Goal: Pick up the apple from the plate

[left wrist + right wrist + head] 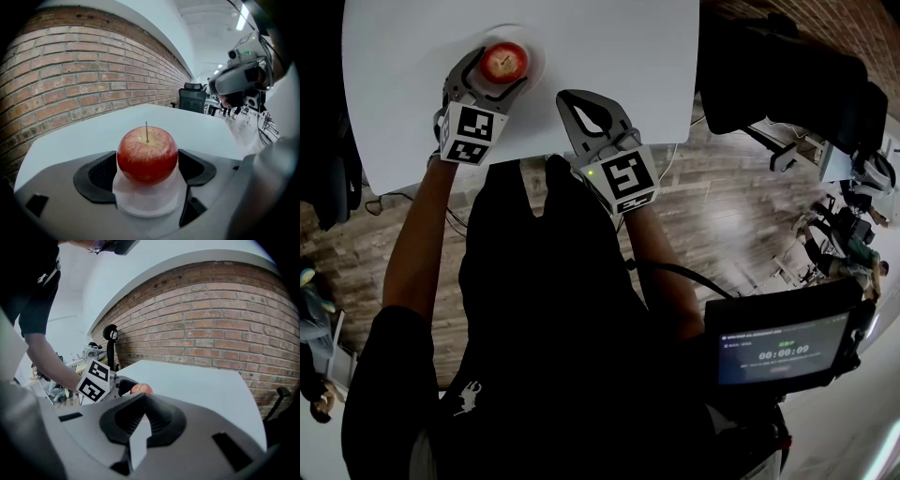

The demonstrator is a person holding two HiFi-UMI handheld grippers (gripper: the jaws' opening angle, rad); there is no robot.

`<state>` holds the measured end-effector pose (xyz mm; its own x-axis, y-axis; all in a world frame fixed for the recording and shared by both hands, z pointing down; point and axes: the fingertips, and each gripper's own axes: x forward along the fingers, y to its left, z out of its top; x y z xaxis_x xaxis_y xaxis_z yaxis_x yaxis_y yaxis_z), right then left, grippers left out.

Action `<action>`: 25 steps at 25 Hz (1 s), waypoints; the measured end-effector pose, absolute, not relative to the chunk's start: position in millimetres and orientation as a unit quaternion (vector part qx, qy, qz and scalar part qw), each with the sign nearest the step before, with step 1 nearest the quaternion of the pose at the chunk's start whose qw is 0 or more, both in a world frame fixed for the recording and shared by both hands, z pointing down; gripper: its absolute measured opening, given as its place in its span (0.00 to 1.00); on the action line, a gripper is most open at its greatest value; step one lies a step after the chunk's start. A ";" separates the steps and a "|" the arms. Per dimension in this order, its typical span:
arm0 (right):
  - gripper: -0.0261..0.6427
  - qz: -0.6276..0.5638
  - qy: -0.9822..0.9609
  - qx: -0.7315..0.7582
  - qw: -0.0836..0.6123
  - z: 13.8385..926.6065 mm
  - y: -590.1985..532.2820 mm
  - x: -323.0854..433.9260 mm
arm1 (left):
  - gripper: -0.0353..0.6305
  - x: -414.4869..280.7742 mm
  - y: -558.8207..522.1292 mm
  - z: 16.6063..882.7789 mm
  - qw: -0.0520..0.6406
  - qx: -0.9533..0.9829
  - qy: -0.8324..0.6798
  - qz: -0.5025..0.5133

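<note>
The apple (504, 62) (147, 154) is seen upright on the plate (534, 47) (147, 204), stalk up, between the jaws of the left gripper (497, 70) (147, 161). Those jaws are spread wide, one on each side of the fruit. Whether the pads (105, 171) touch its skin cannot be told, as the apple overlaps them in the left gripper view. The right gripper (572, 101) (143, 399) is held with its jaws pressed together, to the right of the plate and apart from it.

Black-and-white square markers are carried on the left cube (469, 134) (95, 380) and on the right cube (623, 178). A small white emblem (469, 398) is printed on the black shirt. A row of pale digits is shown on the screen (783, 349) at the lower right.

The plate is set on the white table (609, 56) (140, 117) (197, 380), back from the near edge, which is crossed by both forearms. Bare tabletop is left to the right of the plate and beyond the apple, up to the far edge. A brick wall (70, 70) (211, 324) is seen behind the table, and a chair (193, 96) past its far edge. A wood floor (722, 187) is seen to the table's right.
</note>
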<state>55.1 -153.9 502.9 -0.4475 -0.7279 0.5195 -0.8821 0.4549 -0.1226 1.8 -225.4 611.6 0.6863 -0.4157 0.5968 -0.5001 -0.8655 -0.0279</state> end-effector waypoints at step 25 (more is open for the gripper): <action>0.04 0.153 -0.845 0.473 0.199 487.4 -156.7 52.2 | 0.65 -0.1 -220.6 589.9 0.071 0.913 -0.261 0.305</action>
<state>52.2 -156.7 487.4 -0.4737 -0.7376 0.4811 -0.8596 0.5062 -0.0703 -0.1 -220.6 589.9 0.6775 -0.4336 0.5941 -0.5204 -0.8534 -0.0295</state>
